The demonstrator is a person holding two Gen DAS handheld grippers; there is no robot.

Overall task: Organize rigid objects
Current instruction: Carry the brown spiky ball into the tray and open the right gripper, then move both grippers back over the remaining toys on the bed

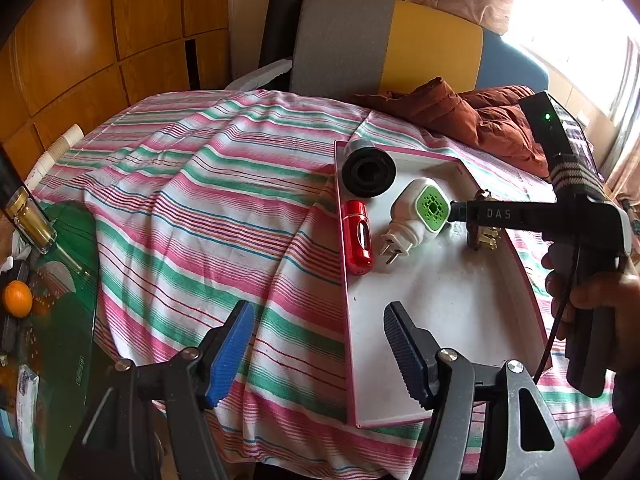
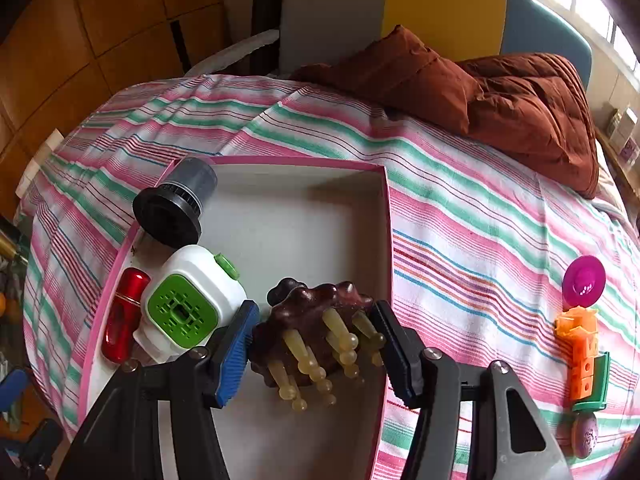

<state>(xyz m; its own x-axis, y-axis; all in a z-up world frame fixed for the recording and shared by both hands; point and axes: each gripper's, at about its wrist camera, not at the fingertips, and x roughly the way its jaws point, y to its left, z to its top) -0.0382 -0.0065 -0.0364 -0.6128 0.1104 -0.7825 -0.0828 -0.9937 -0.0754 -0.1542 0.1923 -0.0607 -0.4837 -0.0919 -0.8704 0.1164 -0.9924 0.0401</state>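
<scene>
A white tray with a pink rim (image 1: 440, 300) (image 2: 296, 220) lies on the striped cloth. Along its left side lie a black-and-grey cylinder (image 1: 368, 174) (image 2: 176, 204), a red capsule-shaped item (image 1: 357, 238) (image 2: 122, 316) and a white plug-in device with a green grille (image 1: 420, 212) (image 2: 188, 308). My right gripper (image 2: 316, 344) (image 1: 464, 216) is shut on a dark brown massage brush with yellowish pegs (image 2: 308, 320) (image 1: 484, 238), low over the tray floor just right of the plug-in device. My left gripper (image 1: 318, 352) is open and holds nothing; it straddles the tray's left rim near the front.
A rust-brown jacket (image 2: 500, 96) lies at the back right. On the cloth right of the tray are a pink disc (image 2: 583, 283), an orange block toy (image 2: 582, 356) and a purple egg-shaped piece (image 2: 586, 436). A glass table with an orange (image 1: 17, 298) and a bottle (image 1: 30, 220) stands left.
</scene>
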